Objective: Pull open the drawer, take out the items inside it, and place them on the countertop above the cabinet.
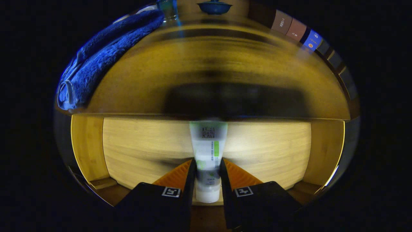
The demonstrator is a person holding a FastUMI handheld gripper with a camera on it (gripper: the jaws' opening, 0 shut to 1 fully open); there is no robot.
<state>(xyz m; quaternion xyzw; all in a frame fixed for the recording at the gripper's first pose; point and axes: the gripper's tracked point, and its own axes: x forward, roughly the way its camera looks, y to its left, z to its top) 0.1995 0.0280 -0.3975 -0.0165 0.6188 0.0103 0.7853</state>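
A white tube [208, 151] with green marks stands on end between my fingers, cap toward me, its crimped end pointing ahead. My gripper [207, 172] is shut on the tube, both fingers pressing its lower body. Below and behind the tube lies the open wooden drawer [145, 145], its pale bottom bare around the tube. Beyond the drawer's far edge spreads the yellow-brown countertop [206, 64], blurred by motion, with a dark shadow just past the tube's tip.
A blue towel [106, 54] lies on the countertop's left side. A dark blue lidded bowl [214, 7] sits at the counter's far end, beside a glass item [167, 8]. Several coloured boxes [296, 30] line the far right. The drawer's side walls [85, 145] flank the fingers.
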